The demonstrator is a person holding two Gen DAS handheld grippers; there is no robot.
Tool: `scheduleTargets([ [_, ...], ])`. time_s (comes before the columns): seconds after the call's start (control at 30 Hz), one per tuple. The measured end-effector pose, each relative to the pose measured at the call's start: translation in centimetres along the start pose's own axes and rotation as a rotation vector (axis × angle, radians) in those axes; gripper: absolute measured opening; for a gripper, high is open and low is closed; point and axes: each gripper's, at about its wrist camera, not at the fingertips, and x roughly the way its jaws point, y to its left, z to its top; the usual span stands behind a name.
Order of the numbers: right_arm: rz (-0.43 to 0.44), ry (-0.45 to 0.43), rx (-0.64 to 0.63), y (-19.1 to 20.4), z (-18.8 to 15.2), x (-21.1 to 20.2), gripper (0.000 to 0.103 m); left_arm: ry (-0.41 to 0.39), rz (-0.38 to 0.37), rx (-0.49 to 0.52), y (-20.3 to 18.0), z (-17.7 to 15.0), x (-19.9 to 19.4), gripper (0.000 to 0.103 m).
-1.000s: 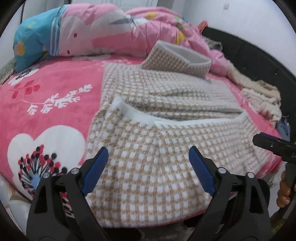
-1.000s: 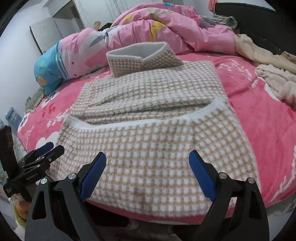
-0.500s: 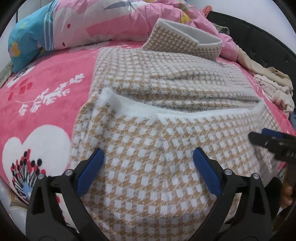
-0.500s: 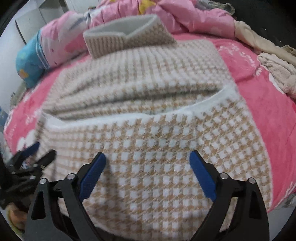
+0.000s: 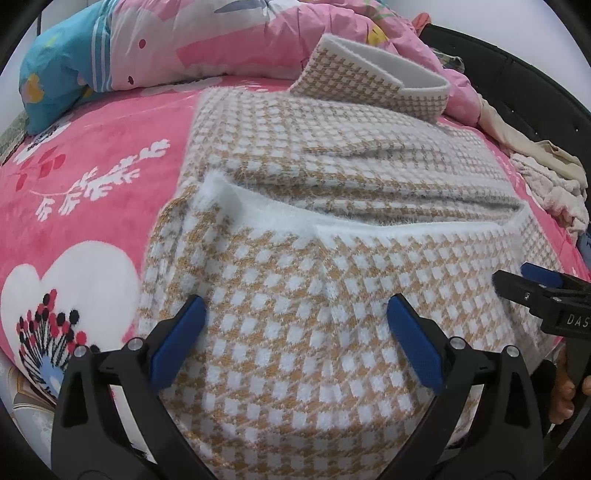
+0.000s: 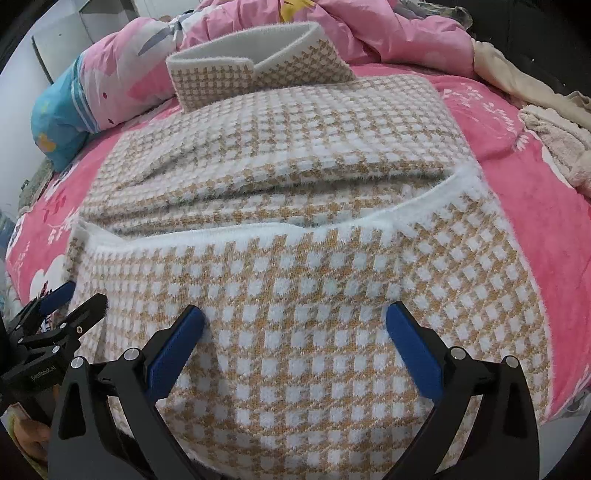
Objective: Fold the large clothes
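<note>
Houndstooth sweater point(image 5: 295, 295), sleeves folded in, on bed point(image 5: 110, 155). Left hand-held gripper point(image 5: 295, 325) and right hand-held gripper point(image 6: 295, 325): both agape over hem. Advice: pinch hem corners evenly, lift toward collar point(image 5: 369, 74).

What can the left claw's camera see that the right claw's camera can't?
Only the left wrist view shows the big white flower with red and black dots printed on the pink bedspread, and the right claw seen from the side.

Only the right wrist view shows the white cabinet in the far corner, and the left claw seen from the side.

Both show the checked brown-and-white sweater with its collar standing up, the pink quilt, and an open claw over the sweater's near end.
</note>
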Motion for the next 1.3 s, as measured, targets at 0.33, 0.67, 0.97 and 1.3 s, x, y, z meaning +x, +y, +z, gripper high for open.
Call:
scheduleTargets([
  [0.33,-0.002,-0.001,0.0,0.0,0.0,0.0,0.097,0.001,-0.004,-0.001,0.1,0.0,0.0,0.095],
  [0.67,0.011,0.005,0.002,-0.3,0.3,-0.4,0.097,0.009,-0.01,-0.01,0.3,0.2,0.1,0.095],
  [0.97,-0.043,-0.097,-0.037,-1.4,0.1,-3.9,0.097,0.021,0.001,-0.016,0.2,0.4,0.2,0.095],
  [1.3,-0.043,-0.016,-0.07,-2.1,-1.2,-1.6,0.097,0.04,0.027,-0.018,-0.1,0.9,0.6,0.095],
])
